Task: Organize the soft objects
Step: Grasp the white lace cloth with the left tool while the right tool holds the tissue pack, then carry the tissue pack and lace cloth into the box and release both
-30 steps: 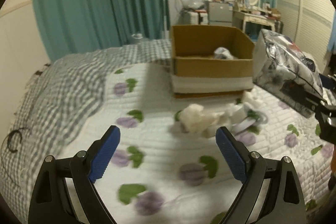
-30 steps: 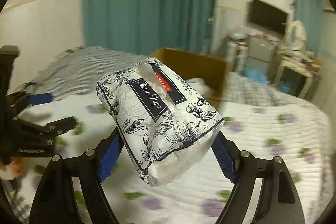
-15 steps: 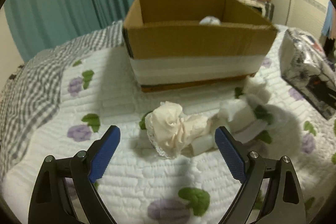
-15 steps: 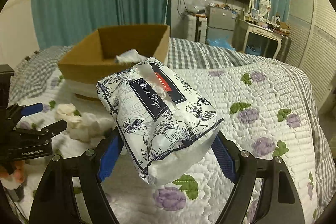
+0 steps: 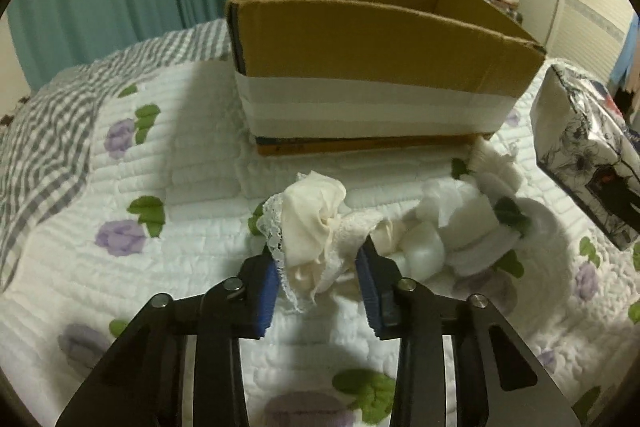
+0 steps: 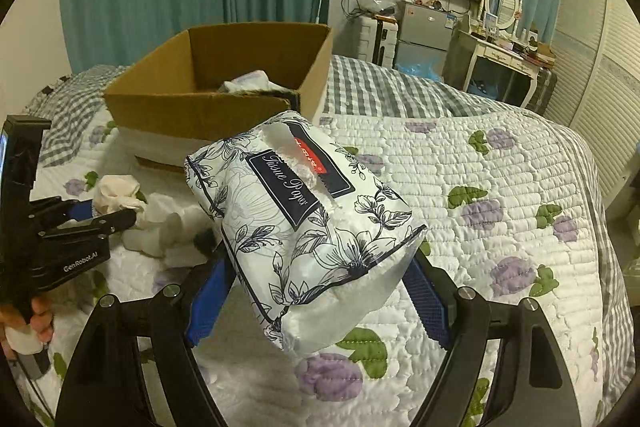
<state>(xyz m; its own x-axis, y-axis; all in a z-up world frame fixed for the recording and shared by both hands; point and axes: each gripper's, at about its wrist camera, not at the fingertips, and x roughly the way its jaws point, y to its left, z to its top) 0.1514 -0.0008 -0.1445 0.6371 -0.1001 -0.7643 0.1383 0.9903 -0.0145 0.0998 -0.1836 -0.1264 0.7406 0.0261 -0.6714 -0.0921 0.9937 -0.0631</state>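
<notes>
Left hand-held gripper (image 5: 318, 277) has its blue pads pressed on both sides of a cream lace-edged cloth (image 5: 314, 223), so it is clamped on this cloth. The cloth is crumpled into a loose ball with a narrow lace border, and it lies on the bed quilt (image 5: 192, 163), just in front of the cardboard box (image 5: 376, 39). Touching it on the right there is a pile of white soft pieces (image 5: 460, 223), also crumpled, reaching almost to the corner of the box.

Right hand-held gripper (image 6: 316, 301) is clamped on a tissue paper pack (image 6: 304, 223), white with dark blue flowers and a dark label. The pack is tilted, its torn opening faces up, and it is lifted above the quilt. In the left wrist view the same pack appears at the right edge, near the white pile but apart from it.

The box is open at the top, with a white band around its lower part, and something pale lies inside. The near wall of the box stands close behind the cloth. On the left of the cloth the quilt is free up to the grey checked blanket (image 5: 44, 131). On the right side of the bed, in the right wrist view, the quilt is wide and bare until its rounded edge.
</notes>
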